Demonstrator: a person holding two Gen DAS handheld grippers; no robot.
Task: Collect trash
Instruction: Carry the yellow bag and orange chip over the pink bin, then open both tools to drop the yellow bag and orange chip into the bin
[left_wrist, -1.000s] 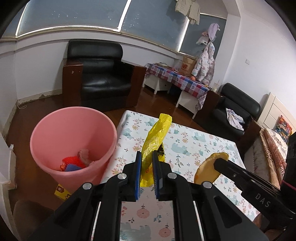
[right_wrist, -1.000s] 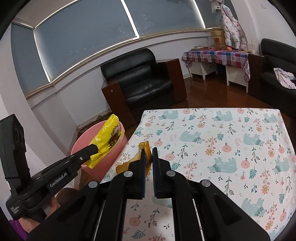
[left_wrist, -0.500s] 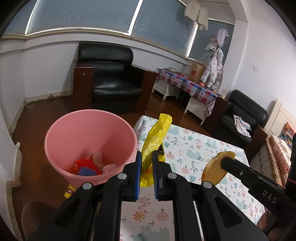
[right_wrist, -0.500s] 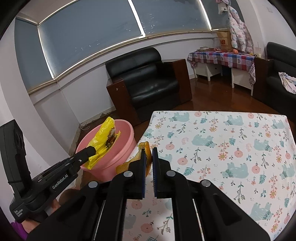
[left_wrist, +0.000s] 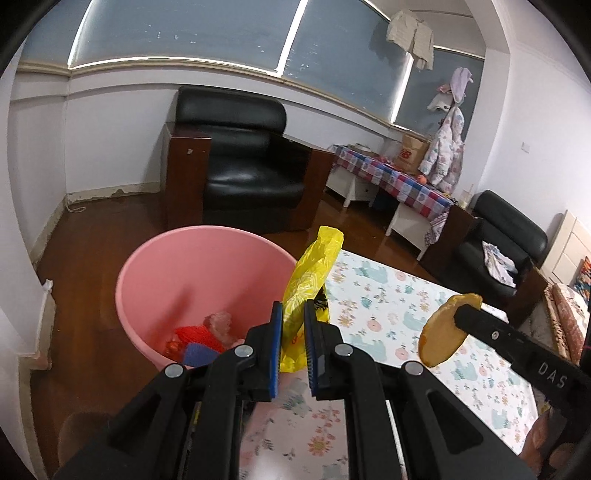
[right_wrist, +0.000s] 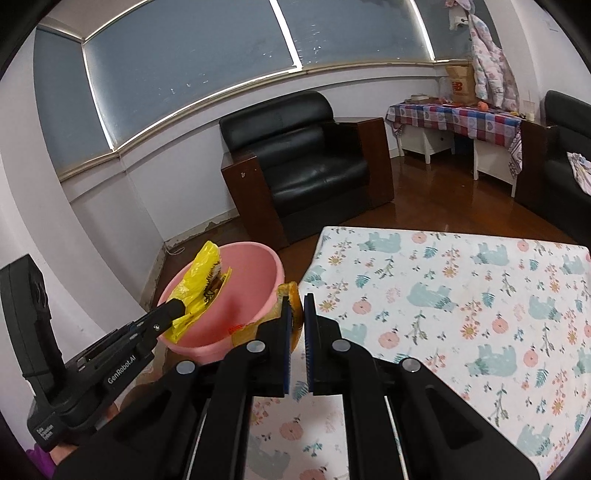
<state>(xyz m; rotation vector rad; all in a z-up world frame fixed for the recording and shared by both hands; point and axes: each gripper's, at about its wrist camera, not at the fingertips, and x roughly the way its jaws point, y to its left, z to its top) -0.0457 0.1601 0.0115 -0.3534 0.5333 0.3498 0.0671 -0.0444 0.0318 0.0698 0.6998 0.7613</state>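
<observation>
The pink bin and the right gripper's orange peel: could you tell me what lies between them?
Nothing solid: in the right wrist view the orange peel hangs just beside the pink bin rim, over the floral tablecloth edge.

room interior: curved window band (left_wrist: 221, 40) over white walls, dark glossy wood floor (left_wrist: 92, 236), black leather armchair (left_wrist: 240, 173), a checked-cloth side table (right_wrist: 461, 114) and hanging garments (left_wrist: 443, 147) stood beyond.
</observation>
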